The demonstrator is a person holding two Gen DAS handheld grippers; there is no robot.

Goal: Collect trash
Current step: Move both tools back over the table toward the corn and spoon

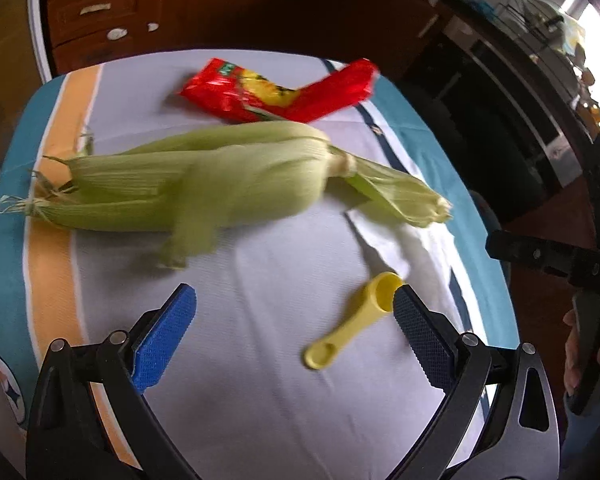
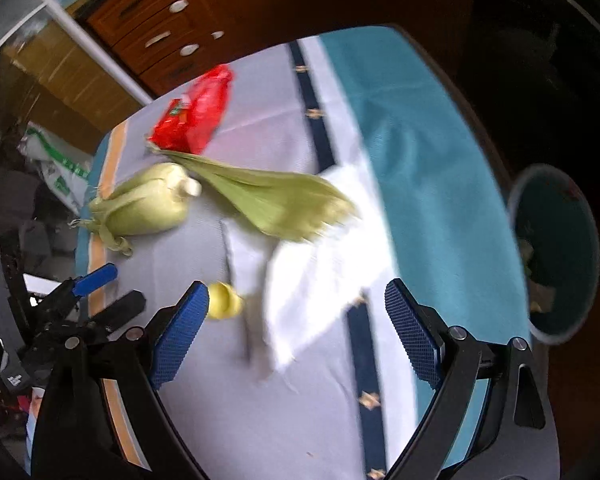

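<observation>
While both grippers, left gripper [image 1: 294, 316] and right gripper [image 2: 296, 316], hang open and empty, the trash lies uncollected: red wrapper [image 1: 276, 92] at twelve o'clock, corn husks [image 1: 204, 184] centre, white napkin [image 2: 320, 264]. Perhaps the bin [image 2: 556, 252] at three o'clock holds scraps already.

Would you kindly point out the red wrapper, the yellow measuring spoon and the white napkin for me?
red wrapper [image 1: 236, 92]: left wrist view, on its left half.
yellow measuring spoon [image 1: 352, 326]: left wrist view, on the handle.
white napkin [image 2: 320, 272]: right wrist view, on its crumpled middle.
</observation>
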